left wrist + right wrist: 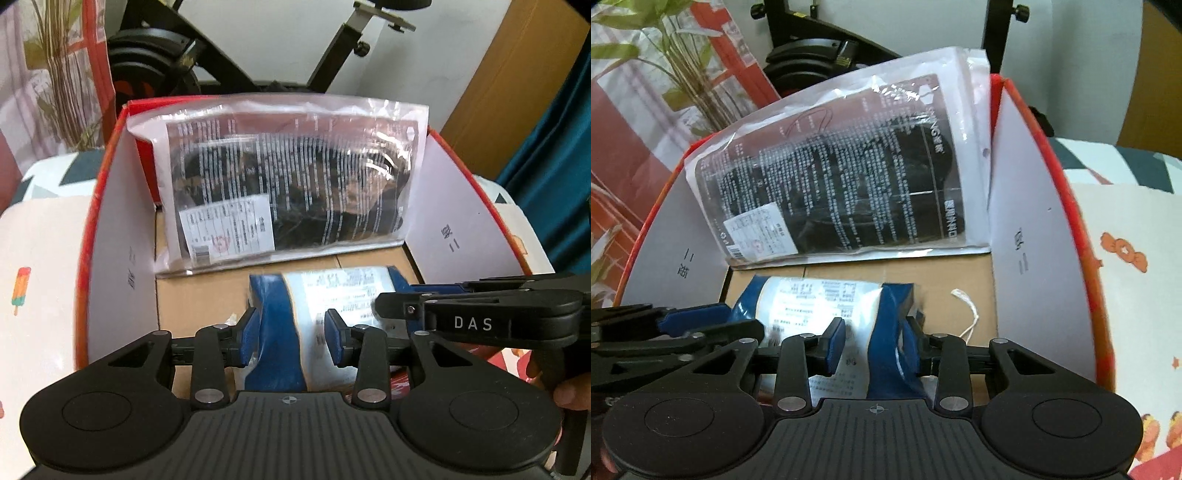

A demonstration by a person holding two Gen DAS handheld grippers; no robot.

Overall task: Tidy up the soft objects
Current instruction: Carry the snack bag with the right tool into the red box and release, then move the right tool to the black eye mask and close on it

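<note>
Between your two grippers lies one blue soft pack (277,325), flat on the cardboard floor of the red box (439,229). Left gripper (291,334): jaws part open, straddling the pack; whether the pads press it you cannot tell. Right gripper (873,347): narrower gap, pads appear pinched on the pack's blue end. Beyond: clear bag of dark fabric (291,184), propped upright against the far wall, seemingly stowed. Judged outstanding: settling the blue pack and letting go.
</note>
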